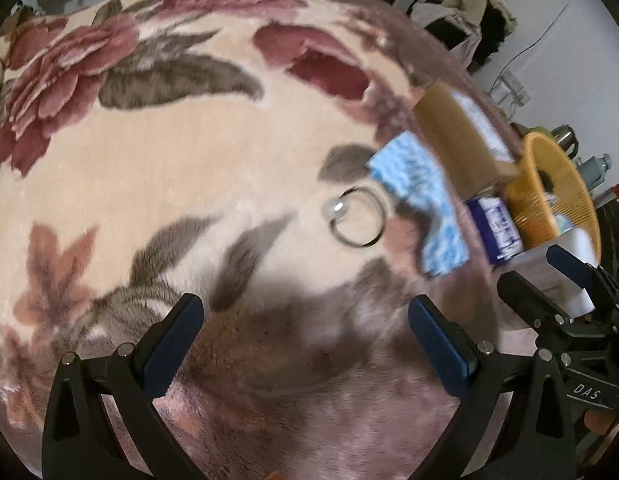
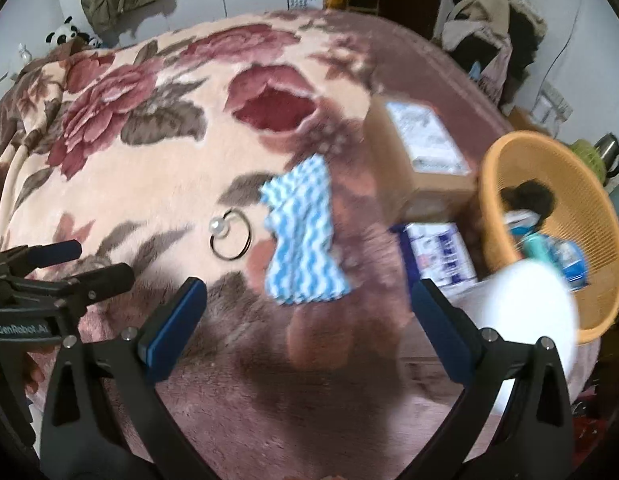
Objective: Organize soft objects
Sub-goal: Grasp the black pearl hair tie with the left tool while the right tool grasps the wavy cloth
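Observation:
A blue-and-white wavy-striped cloth (image 2: pixel 303 236) lies crumpled on the floral blanket (image 2: pixel 149 152); it also shows in the left wrist view (image 1: pixel 421 200). A black hair tie with a pearl bead (image 2: pixel 229 236) lies just left of the cloth, also in the left wrist view (image 1: pixel 355 216). My right gripper (image 2: pixel 309 312) is open and empty, just short of the cloth. My left gripper (image 1: pixel 305 328) is open and empty, short of the hair tie. An orange basket (image 2: pixel 589 216) at the right holds a black soft item and some packets.
A cardboard box (image 2: pixel 421 160) with a white label and a blue-and-white packet (image 2: pixel 441 256) sit between the cloth and the basket. A white rounded object (image 2: pixel 525 304) is near the right finger. Clothes are piled at the back right. The left gripper (image 2: pixel 49 268) shows at the left.

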{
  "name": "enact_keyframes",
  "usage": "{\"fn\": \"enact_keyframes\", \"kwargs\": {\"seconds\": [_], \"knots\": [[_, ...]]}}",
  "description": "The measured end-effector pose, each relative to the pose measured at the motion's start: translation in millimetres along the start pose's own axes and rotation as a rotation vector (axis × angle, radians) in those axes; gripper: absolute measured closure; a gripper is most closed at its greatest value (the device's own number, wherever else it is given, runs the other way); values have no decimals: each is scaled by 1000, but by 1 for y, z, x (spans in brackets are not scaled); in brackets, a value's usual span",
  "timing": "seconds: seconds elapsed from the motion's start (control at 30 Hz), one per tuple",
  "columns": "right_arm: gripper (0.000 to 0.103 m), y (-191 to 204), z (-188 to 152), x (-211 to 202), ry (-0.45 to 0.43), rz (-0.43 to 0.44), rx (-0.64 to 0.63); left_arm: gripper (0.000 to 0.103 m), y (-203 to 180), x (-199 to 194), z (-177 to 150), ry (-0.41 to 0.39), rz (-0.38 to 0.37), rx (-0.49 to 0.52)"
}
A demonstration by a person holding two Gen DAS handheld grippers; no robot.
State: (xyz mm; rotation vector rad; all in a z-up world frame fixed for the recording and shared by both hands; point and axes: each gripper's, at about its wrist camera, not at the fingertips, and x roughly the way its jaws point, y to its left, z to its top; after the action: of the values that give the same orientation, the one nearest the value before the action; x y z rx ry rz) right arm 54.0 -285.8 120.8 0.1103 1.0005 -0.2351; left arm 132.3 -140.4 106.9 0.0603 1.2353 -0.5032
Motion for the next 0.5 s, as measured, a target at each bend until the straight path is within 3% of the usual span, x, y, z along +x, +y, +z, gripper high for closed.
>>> {"fn": "enact_keyframes", "kwargs": {"seconds": [0.27, 0.47, 0.5], "knots": [[1, -1, 8, 53, 70, 33, 51, 1, 20, 43, -1, 37, -8, -55], [2, -13, 30, 83, 77, 27, 117, 1, 14, 52, 15, 14, -34, -22], [6, -14, 32, 87, 81, 27, 123, 2, 12, 53, 18, 12, -37, -15]]}}
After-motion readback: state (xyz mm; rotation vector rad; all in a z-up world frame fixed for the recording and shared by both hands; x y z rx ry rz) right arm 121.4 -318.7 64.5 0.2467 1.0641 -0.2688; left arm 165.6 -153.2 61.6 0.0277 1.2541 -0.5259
